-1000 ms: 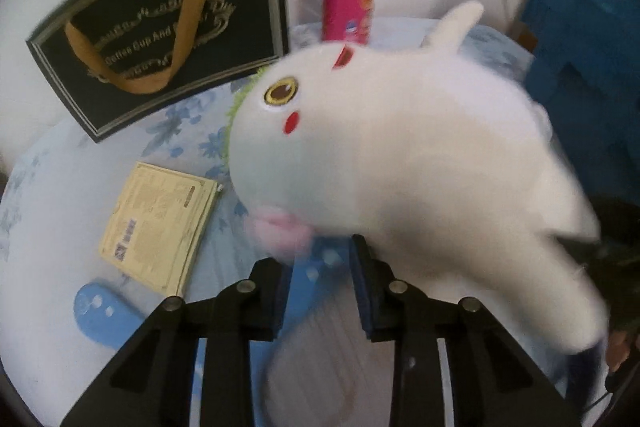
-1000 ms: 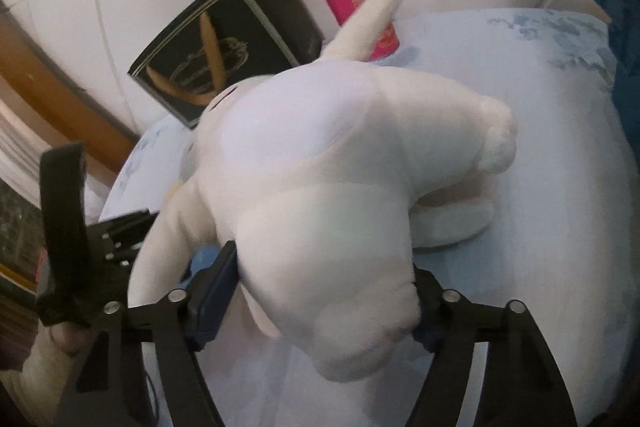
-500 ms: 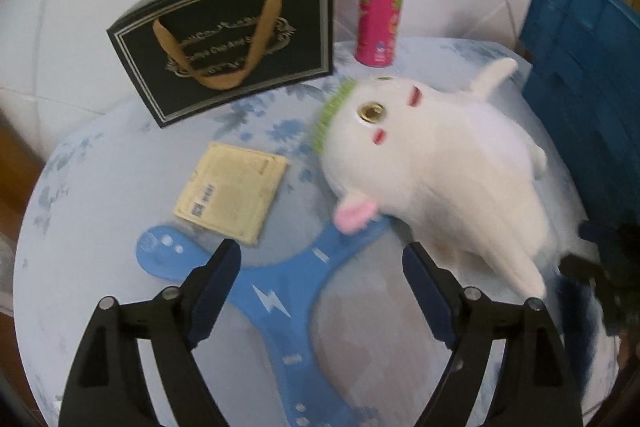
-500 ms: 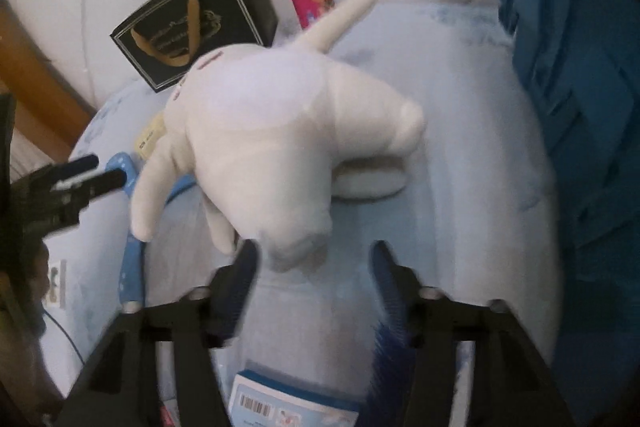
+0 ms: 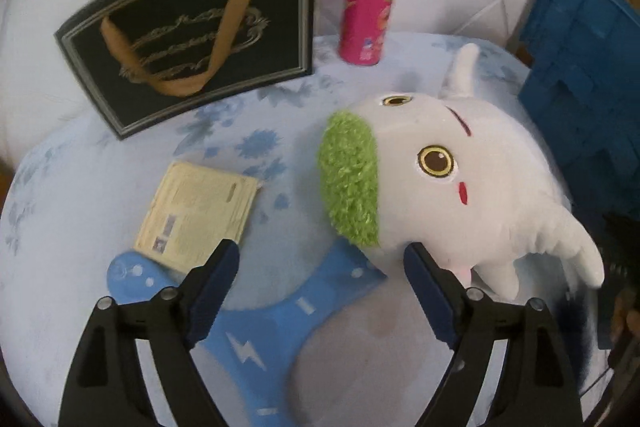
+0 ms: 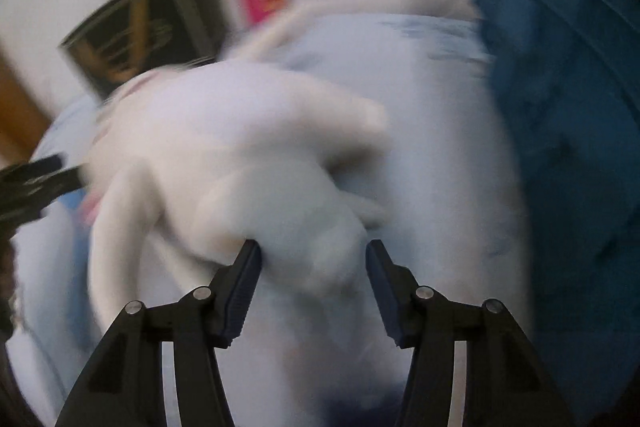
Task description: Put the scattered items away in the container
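My left gripper [image 5: 320, 259] gapes wide over the blue plastic boomerang [image 5: 280, 311] — right gripper [image 6: 312, 259] open around the white plush toy [image 6: 256, 163], contact too blurred to tell

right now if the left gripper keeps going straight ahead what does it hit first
Probably the blue boomerang-shaped toy lying flat between the open left gripper fingers; the white plush toy sits just right of that line. Depth is unclear.

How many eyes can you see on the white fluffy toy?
2. On the white plush toy, one round yellow eye faces the camera mid-face; the other sits farther back beside its green fuzzy patch.
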A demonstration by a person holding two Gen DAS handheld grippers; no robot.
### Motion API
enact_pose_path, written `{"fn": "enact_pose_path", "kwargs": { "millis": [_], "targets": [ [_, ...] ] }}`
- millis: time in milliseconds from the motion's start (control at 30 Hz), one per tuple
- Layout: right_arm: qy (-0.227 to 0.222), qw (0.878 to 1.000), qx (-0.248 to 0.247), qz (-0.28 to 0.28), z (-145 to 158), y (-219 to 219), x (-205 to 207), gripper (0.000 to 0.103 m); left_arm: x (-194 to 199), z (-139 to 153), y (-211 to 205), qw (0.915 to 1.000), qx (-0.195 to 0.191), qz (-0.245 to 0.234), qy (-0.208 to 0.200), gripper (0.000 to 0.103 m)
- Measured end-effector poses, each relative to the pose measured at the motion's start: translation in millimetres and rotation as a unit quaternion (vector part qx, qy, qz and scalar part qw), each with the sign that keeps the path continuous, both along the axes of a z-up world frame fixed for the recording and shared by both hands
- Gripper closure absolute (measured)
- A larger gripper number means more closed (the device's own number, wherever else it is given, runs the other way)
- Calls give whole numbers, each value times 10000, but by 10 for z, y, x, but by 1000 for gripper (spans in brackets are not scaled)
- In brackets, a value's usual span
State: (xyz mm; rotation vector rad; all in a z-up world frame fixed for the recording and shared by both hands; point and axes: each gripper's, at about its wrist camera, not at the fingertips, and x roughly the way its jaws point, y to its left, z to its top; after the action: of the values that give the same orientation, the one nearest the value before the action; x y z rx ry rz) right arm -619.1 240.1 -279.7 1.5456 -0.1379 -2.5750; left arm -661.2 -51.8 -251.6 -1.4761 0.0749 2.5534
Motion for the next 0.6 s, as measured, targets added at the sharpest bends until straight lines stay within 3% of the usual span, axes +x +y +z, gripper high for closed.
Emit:
{"fn": "enact_pose_path", "kwargs": {
  "millis": [233,467,533,600],
  "targets": [
    [37,10000,35,11,-36,45,-51,33,118,23,103,9989,84,-468,-35,16],
    [15,10000,-25,40,-47,55,4,33,34,-79,406,9972,20,-739,-86,16],
    [27,9999,-84,58,-38,66,-12,33,-53,-134,508,9968,-33,-788,-142,2],
    [68,9995,-299,76,-28,80,-43,30,-92,-157,582,9964,-102,-837,-113,0]
  ]
}}
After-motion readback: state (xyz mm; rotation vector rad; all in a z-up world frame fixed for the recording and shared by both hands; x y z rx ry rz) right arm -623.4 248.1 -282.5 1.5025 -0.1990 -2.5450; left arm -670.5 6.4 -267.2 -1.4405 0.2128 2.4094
